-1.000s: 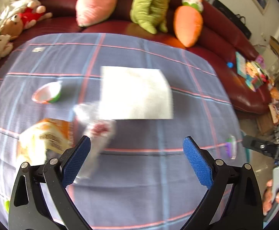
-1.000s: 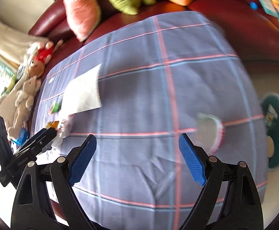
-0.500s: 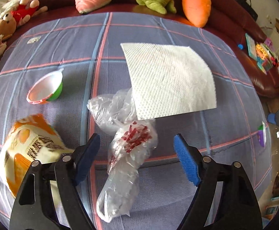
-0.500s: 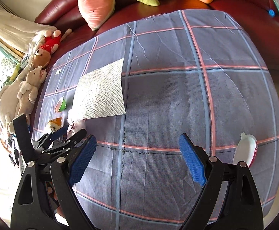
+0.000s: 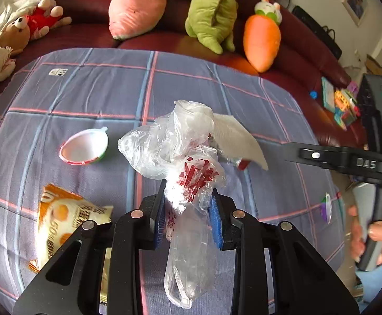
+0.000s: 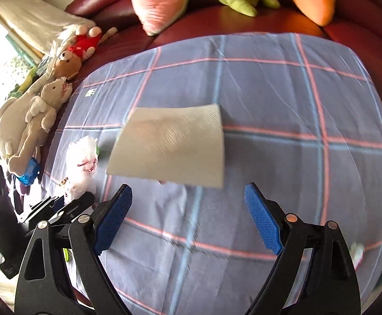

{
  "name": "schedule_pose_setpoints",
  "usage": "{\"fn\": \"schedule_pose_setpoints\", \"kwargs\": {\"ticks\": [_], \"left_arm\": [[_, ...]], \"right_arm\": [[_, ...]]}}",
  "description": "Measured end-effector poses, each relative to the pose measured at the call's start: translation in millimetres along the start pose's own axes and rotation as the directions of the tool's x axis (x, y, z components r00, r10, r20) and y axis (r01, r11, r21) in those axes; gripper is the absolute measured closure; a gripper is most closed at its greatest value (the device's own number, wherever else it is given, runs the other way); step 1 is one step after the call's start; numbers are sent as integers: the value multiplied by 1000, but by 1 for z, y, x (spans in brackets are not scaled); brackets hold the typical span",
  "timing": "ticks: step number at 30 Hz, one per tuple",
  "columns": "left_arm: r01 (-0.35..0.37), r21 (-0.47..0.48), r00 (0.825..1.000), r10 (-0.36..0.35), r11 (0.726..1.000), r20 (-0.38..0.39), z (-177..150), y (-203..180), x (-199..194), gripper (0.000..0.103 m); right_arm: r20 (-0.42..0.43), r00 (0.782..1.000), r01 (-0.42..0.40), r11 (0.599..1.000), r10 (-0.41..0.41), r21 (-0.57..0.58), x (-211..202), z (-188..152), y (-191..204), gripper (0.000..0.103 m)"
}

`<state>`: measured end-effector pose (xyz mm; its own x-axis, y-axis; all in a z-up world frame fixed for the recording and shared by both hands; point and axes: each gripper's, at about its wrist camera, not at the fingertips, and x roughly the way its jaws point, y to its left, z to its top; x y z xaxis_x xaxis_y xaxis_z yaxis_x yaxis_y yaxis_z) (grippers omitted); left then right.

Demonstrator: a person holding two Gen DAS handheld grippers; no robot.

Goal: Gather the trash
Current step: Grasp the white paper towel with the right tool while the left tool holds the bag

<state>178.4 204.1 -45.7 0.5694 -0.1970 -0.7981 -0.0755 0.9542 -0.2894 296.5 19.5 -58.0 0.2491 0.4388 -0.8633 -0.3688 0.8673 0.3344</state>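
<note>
Left wrist view. Checked blue tablecloth (image 5: pixel 86 99) spread before a dark red sofa (image 5: pixel 308 60) lined with plush toys: pink (image 5: pixel 138 2), green (image 5: pixel 214 10), an orange carrot (image 5: pixel 261 42). Beyond the bag, white paper towel (image 5: pixel 238 139), partly hidden behind it, with a small red scrap (image 5: pixel 244 163) at its near edge. Left of the bag, an empty white cup with a red rim (image 5: pixel 84 147) lying on its side; nearer and lower, an orange-and-white snack packet (image 5: pixel 67 223) partly under the gripper body. Right of the bag, the black right gripper (image 5: pixel 348 160) and a hand (image 5: pixel 379 236) on its handle, well apart. Left gripper (image 5: pixel 188 218) closing, blue pads (image 5: pixel 215 223) pressed in on the clear plastic bag (image 5: pixel 180 157) at its waist. Bag crumpled, translucent, with red print near the pinch, bunched upper part standing up off the cloth, tail hanging toward the camera.

Right wrist view. Same cloth, blurred. Paper towel (image 6: pixel 170 144) flat beyond the fingertips, nothing between. Left of the towel, the plastic bag (image 6: pixel 82 162), whitish with red lettering, upright above the left gripper (image 6: pixel 62 204); plush rabbits and a bear (image 6: pixel 41 99) past the cloth edge. Right gripper (image 6: pixel 188 210) spread wide, empty, blue pads (image 6: pixel 263 215) clear of cloth and towel.
</note>
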Motion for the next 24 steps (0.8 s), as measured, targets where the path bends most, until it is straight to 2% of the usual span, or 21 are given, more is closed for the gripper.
{"fn": "schedule_pose_setpoints", "kwargs": {"ticks": [6, 10, 12, 13, 14, 15, 18, 21, 24], "left_arm": [[-13, -70, 1000, 12, 997, -9, 9, 20, 5, 74], [-32, -111, 999, 31, 993, -7, 18, 34, 10, 73], [-36, -113, 999, 34, 993, -15, 19, 34, 15, 73], [-39, -108, 999, 37, 993, -22, 18, 32, 19, 73], [-39, -105, 999, 36, 994, -28, 17, 30, 23, 73], [-36, -103, 999, 33, 994, -34, 17, 29, 26, 73], [-24, -94, 999, 20, 995, -47, 15, 21, 32, 73], [4, -71, 998, -9, 997, -63, 11, 6, 38, 73], [37, -39, 996, -40, 999, -76, 6, -14, 44, 73]], "right_arm": [[-21, 1000, -14, 1000, 13, -27, 41, 33, 5, 19], [-70, 997, -36, 999, 33, -41, 72, 39, 7, 19], [-61, 998, -34, 998, 31, -49, 79, 36, 8, 20], [-50, 998, -42, 998, 40, -53, 79, 35, 9, 29], [-48, 997, -62, 997, 60, -53, 78, 33, 9, 53], [-55, 996, -75, 996, 73, -50, 78, 31, 9, 61], [-29, 997, -69, 996, 68, -54, 66, 24, 5, 64], [-34, 993, -116, 993, 115, -29, 51, 15, -5, 62], [-37, 994, -103, 994, 101, -38, 35, -1, -13, 62]]}}
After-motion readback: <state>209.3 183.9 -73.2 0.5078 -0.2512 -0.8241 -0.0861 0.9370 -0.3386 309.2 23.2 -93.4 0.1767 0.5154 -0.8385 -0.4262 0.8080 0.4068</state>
